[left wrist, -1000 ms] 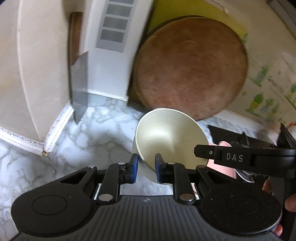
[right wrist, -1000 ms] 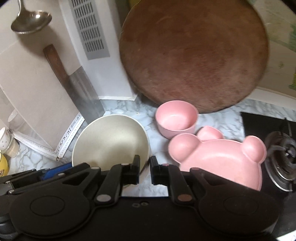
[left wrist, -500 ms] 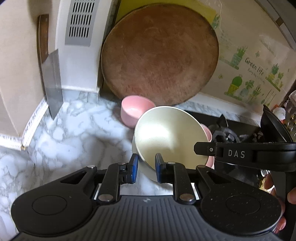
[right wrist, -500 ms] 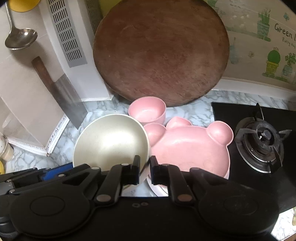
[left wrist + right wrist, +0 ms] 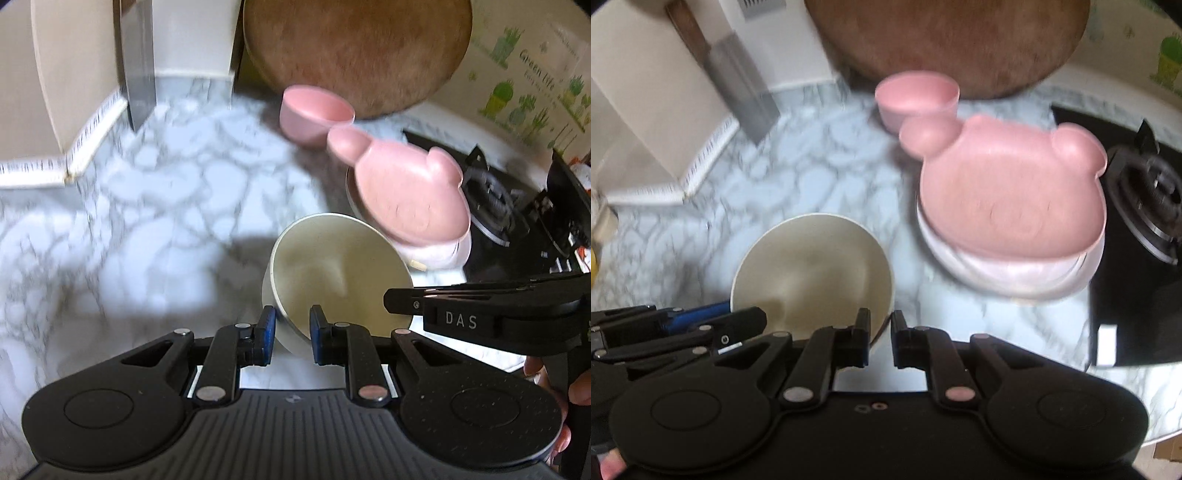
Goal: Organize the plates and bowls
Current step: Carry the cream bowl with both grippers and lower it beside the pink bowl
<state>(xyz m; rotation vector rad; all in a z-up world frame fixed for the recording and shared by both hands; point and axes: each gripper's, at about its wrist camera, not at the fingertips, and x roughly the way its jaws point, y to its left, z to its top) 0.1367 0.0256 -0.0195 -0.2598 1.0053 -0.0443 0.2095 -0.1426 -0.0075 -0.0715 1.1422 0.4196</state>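
The left gripper (image 5: 289,334), jaws clamped on the cream bowl (image 5: 338,273)'s rim, had carried it from the back wall toward the pink bear plate (image 5: 1012,192). The right gripper (image 5: 880,341) was narrowly parted at the bowl's rim, though whether it gripped was unclear. Stacking looked close.

Ahead of our grippers: a cream bowl (image 5: 812,273), a pink bear-shaped plate (image 5: 1012,192), a pink cup (image 5: 918,98), grey-veined white marble counter (image 5: 147,206), brown round board (image 5: 354,48).
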